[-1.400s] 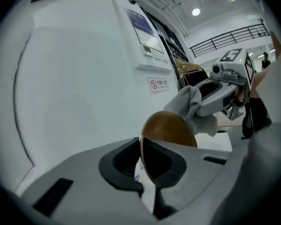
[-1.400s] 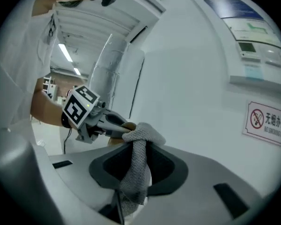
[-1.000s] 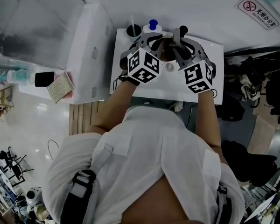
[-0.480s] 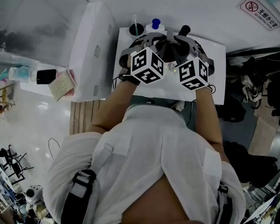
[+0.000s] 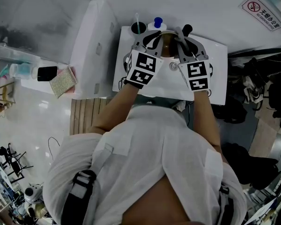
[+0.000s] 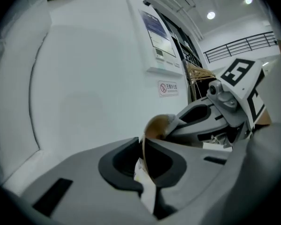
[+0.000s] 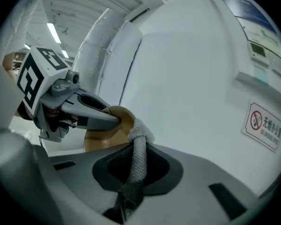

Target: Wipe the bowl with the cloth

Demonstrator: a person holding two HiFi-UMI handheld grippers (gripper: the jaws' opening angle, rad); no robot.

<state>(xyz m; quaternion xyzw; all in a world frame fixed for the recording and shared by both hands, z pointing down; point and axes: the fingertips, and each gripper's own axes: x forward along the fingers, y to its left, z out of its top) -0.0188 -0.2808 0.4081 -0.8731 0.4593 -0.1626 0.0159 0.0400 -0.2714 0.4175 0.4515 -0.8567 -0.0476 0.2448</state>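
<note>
My left gripper point(image 6: 144, 161) is clamped on the rim of the brown bowl point(image 6: 157, 125), over the far side of the white table point(image 5: 218, 74). My right gripper point(image 7: 135, 172) pinches the grey cloth point(image 7: 138, 146) against that rim.

L gripper point(image 5: 153, 41) and R gripper point(image 5: 181, 38) both out over the white counter point(image 5: 216, 62), marker cubes facing up at me. Tips close in on the brown bowl point(image 5: 168, 46) btwn them. Cup w/ straw point(image 5: 137, 29) and blue-cap bottle point(image 5: 156, 24) just beyond. Far left: woven pad point(image 5: 63, 84).
</note>
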